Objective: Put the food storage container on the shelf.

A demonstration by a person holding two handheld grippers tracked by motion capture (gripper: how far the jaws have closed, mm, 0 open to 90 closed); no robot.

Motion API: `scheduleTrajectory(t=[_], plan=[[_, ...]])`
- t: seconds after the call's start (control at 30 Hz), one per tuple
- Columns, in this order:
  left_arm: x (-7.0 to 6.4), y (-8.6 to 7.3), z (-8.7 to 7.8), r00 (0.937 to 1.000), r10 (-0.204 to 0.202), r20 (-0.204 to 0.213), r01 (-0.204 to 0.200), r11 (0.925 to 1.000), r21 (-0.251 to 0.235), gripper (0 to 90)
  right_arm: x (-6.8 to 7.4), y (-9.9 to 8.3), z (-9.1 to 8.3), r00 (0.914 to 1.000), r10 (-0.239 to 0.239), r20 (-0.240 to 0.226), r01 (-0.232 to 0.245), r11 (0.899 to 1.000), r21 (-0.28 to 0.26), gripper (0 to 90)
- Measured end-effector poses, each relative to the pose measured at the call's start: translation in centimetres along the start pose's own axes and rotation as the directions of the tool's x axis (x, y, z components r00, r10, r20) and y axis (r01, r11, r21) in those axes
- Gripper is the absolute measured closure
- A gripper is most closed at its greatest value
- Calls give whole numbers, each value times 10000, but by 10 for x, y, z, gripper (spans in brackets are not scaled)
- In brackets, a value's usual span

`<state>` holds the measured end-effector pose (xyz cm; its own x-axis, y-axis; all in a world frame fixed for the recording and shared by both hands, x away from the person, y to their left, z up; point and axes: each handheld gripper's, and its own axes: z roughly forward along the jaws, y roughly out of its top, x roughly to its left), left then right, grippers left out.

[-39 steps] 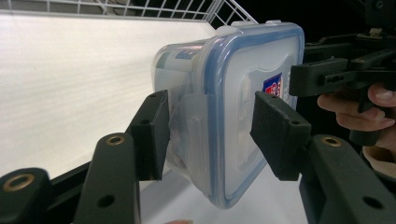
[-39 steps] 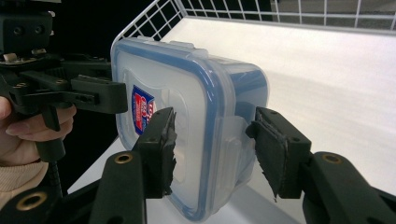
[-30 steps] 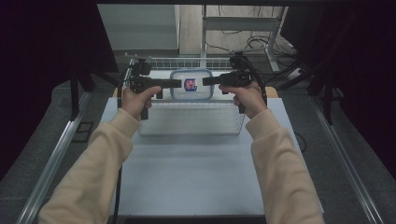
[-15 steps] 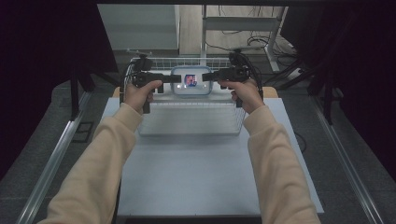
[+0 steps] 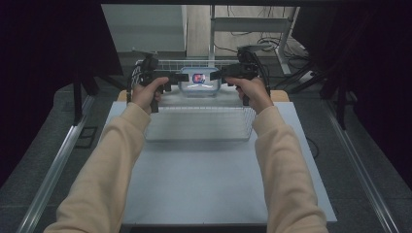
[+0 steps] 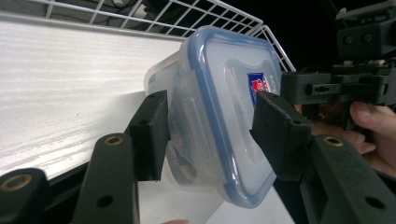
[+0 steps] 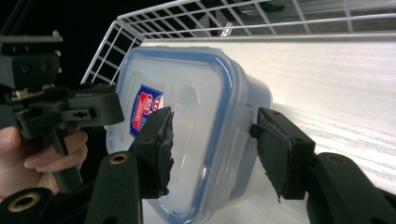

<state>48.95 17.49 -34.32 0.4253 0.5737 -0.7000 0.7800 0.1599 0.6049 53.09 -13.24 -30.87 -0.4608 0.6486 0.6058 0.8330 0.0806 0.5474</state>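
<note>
A clear plastic container (image 5: 198, 80) with a blue-rimmed lid and a red and blue label is held up at the far end of the table. My left gripper (image 5: 176, 77) is shut on its left end and my right gripper (image 5: 219, 75) on its right end. In the left gripper view the container (image 6: 219, 107) stands on edge between the pads (image 6: 149, 135), one on the base and one on the lid. The right gripper view shows the container (image 7: 196, 116) clamped the same way, with the left gripper (image 7: 70, 112) beyond it.
A white wire basket (image 5: 170, 62) stands along the table's far edge behind the container. A shallow wire tray (image 5: 199, 124) lies on the white table (image 5: 204, 184) just in front of the hands. Dark curtains hang on both sides.
Both grippers have carried the container a little farther from the person, toward the far wire basket. Their hold on it is the same.
</note>
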Motion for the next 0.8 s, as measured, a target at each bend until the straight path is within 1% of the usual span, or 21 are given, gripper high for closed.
scheduleTrajectory(t=[0.17,0.27,0.4,0.53,0.8], plan=[[7,1,4,9990,-416,143,417,9991,-85,461,-2,5,3,9992,364,194,-364,9993,25,471],[10,1,6,9981,-573,246,576,9983,-111,455,-5,7,5,9983,559,191,-560,9984,56,471],[10,2,7,9982,-543,244,547,9984,-171,456,-7,7,6,9978,660,110,-660,9978,15,475],[10,1,7,9983,-528,228,533,9983,-228,455,-7,6,6,9978,653,104,-652,9979,-54,474],[6,0,8,9993,-375,29,375,9988,-312,440,-5,4,5,9985,516,177,-511,9984,-242,470]])
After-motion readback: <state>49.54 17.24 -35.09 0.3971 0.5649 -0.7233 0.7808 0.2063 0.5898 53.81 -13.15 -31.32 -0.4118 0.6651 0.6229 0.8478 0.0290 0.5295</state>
